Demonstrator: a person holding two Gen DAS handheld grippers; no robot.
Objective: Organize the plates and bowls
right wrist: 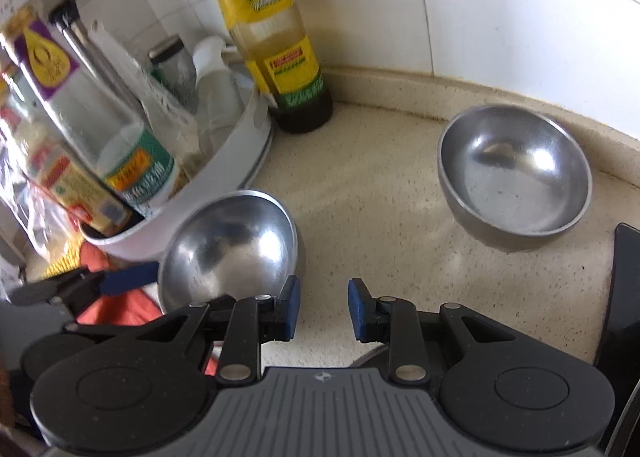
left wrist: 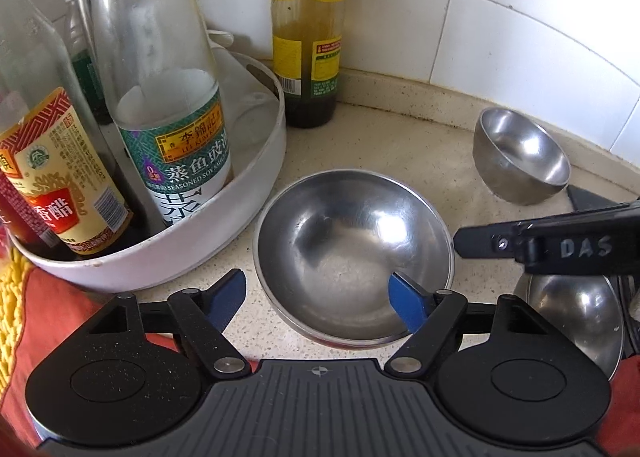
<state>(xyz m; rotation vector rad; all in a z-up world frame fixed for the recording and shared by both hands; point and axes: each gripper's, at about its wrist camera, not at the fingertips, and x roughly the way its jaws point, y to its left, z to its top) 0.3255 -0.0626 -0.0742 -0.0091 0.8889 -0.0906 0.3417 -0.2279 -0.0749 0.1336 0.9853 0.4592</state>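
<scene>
**Reaching for the big bowl**

Spreading wide, the left claw (left wrist: 316,297) stood around the near rim of the big steel bowl (left wrist: 352,253) on the counter (left wrist: 380,145). One blue finger (left wrist: 408,303) was inside it, the other outside. Neither squeezed it.

The right claw (right wrist: 324,309) had a small gap and held nothing. A smaller bowl (right wrist: 516,173) sat near the wall.
</scene>
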